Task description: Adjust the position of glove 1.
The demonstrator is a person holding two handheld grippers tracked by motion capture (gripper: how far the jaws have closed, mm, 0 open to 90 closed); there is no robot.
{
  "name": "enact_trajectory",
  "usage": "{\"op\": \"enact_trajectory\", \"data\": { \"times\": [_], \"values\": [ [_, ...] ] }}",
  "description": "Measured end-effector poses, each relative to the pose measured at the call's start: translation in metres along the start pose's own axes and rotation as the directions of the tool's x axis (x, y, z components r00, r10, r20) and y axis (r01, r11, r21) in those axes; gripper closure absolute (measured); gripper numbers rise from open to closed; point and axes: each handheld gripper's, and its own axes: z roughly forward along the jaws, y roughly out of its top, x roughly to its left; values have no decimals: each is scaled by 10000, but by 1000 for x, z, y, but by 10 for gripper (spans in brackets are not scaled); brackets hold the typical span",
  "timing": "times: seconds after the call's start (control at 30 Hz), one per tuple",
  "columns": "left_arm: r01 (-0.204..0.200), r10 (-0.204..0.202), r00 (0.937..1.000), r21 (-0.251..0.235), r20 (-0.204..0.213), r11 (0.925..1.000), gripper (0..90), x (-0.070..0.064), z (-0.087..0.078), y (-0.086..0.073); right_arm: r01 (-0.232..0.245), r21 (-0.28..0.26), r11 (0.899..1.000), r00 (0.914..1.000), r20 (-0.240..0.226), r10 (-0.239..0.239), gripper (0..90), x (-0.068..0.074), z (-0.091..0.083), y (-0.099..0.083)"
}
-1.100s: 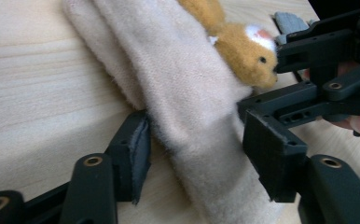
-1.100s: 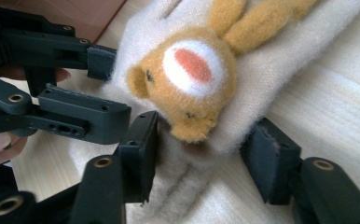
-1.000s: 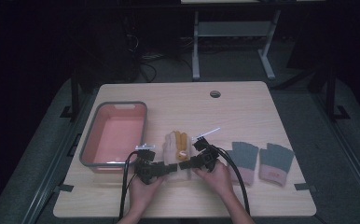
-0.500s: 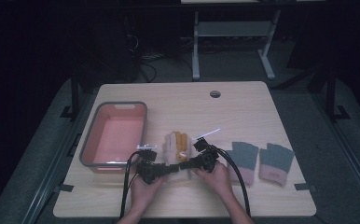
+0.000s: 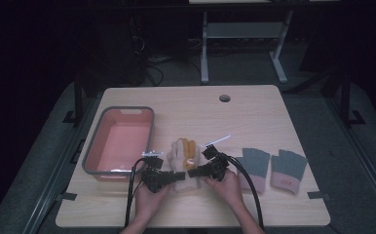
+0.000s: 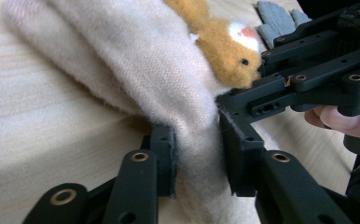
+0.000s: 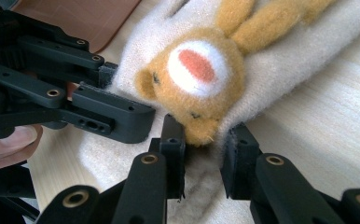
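**A:** At the near edge of a wooden table [image 5: 254,112], a person works a cream mitten [image 5: 180,161] with an orange plush animal face sewn on. The left gripper [image 6: 194,161] has its jaws pinched on a fold of the mitten's cuff end, fabric squeezed between the pads. The right gripper [image 7: 201,161] stands with its jaws a little apart around the cream fabric just below the animal's chin; whether the pads actually bite is hard to tell.

**B:** How far along does it look?

**A:** Early, by my reading. The mitten lies flat just right of the pink bin [image 5: 119,141], which holds nothing I can see. Two grey gloves with pink cuffs [image 5: 271,168] lie untouched to the right. Everything is still to be moved or sorted.

**B:** Anything unclear?

**A:** The cuff disappears under both grippers and the hands. I cannot tell if the cream piece is one mitten or a stacked pair. The room beyond the table is dark.
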Motion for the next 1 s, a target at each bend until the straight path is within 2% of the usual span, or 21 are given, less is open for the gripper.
{"op": "enact_trajectory", "data": {
  "times": [0.37, 0.73, 1.0],
  "values": [
    [-283, 284, 9996, -85, 8, 9996, 719, -7, 0, 4, -106, -208, 9997, 9998, -172, 102, 763, -2, -6, -2],
    [-609, 613, 9980, -226, 158, 9979, 719, -19, -3, 15, 20, -559, 9984, 9999, -98, -26, 778, 1, -22, 0],
    [-980, 997, 9944, -473, 349, 9941, 719, -28, -13, 27, -90, -1029, 9947, 9995, -299, 60, 781, 5, -39, 4]
  ]
}}
